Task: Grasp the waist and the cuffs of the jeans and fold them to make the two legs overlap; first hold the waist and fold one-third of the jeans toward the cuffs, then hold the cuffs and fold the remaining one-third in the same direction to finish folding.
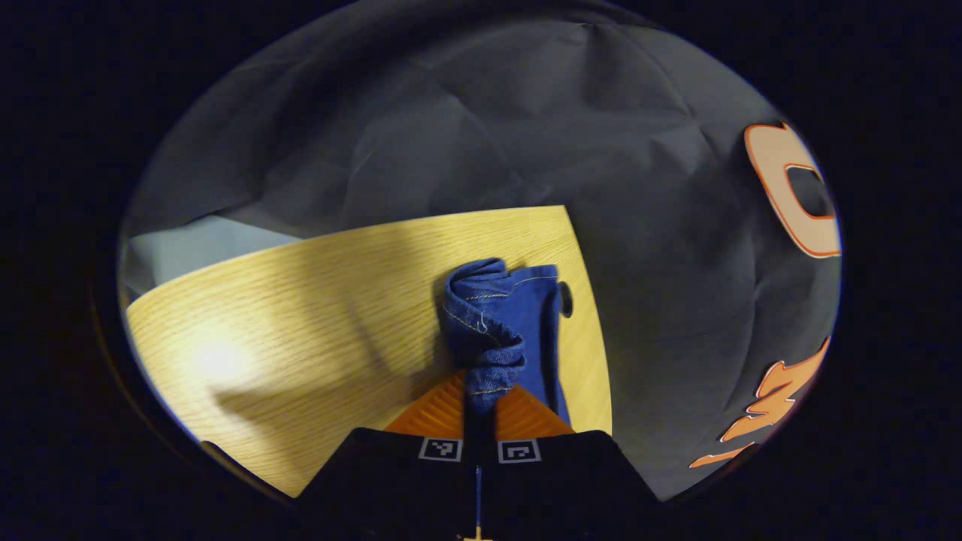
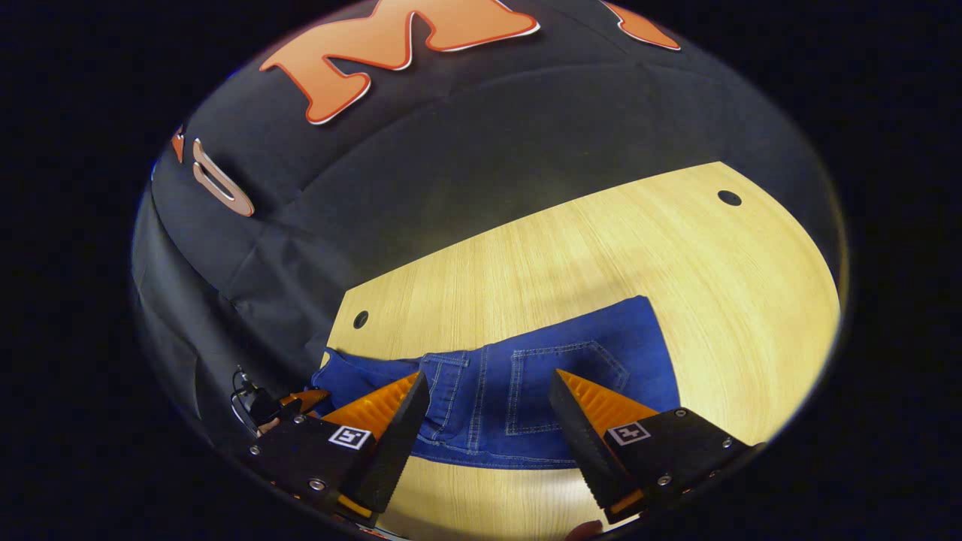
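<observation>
Blue jeans [image 2: 526, 391] lie flat on the wooden table [image 2: 601, 248], back pocket and waistband facing up. My right gripper [image 2: 488, 378] hovers open just over them, one finger on each side of the pocket, gripping nothing. At the jeans' left end, near the table edge, sits the other gripper [image 2: 301, 400]. In the left gripper view, my left gripper [image 1: 481, 392] is shut on a bunched, crumpled fold of the jeans [image 1: 500, 319], which rises in front of the fingers close to the table's right edge.
The table [image 1: 301, 315] has small round holes [image 2: 729, 197] [image 2: 361, 319] near its far corners, and one hole [image 1: 566, 299] beside the held denim. Black booth cloth [image 1: 488, 113] hangs around the table. A thin cable [image 2: 244, 394] trails by the left gripper.
</observation>
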